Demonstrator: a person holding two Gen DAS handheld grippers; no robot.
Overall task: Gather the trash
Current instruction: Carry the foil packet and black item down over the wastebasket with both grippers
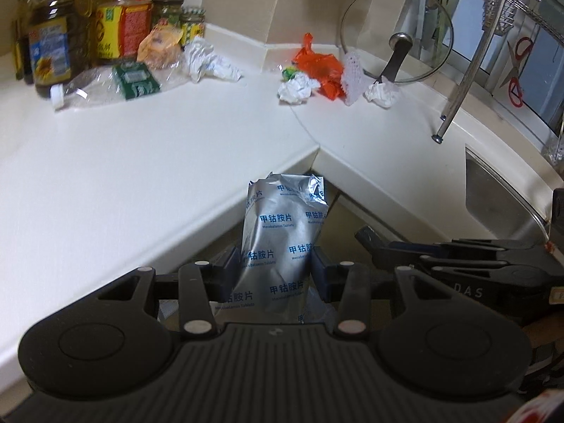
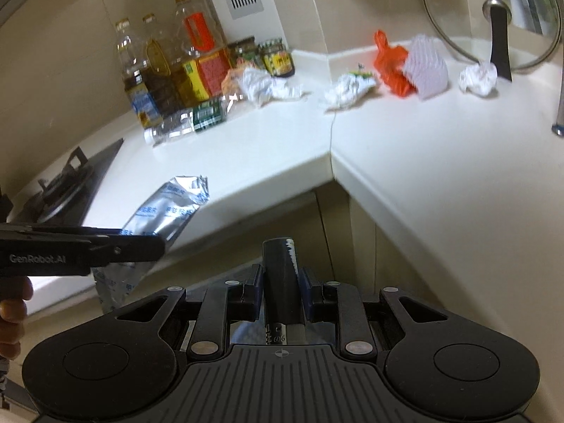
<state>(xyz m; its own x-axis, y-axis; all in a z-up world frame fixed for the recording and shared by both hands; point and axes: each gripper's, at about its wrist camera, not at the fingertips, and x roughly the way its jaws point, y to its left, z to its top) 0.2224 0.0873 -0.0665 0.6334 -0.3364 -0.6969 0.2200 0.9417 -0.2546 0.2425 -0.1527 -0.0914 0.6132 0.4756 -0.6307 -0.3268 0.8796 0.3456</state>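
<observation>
1. Two pieces of trash were already in hand. The left gripper (image 1: 275,271) had its fingers about half closed on a silver foil pouch (image 1: 282,239), which stood upright between the pads. The right gripper (image 2: 281,286) had its fingers nearly closed on a dark cylindrical tube (image 2: 280,275).
2. Both loads hung off the front edge of the tabletop (image 1: 141,148), over the cabinet corner. No bin showed in either view, so I judged the step in hand to be carrying them to wherever the trash goes.
3. To do it well, the pouch needed steady pressure. Foil is slick and crushes, so squeezing harder would only let it buckle and slip.
4. The tube looked rigid and well seated, so it called only for a level wrist.
5. The two grippers rode close together, the left one at nine o'clock in the right wrist view. Keeping them apart would stop the pouch from snagging.
6. Still left on the tabletop were crumpled tissues (image 1: 211,61) at eleven o'clock and an orange bag (image 1: 322,67) at one o'clock, beside the glass lid (image 1: 396,35). These were for later trips.
</observation>
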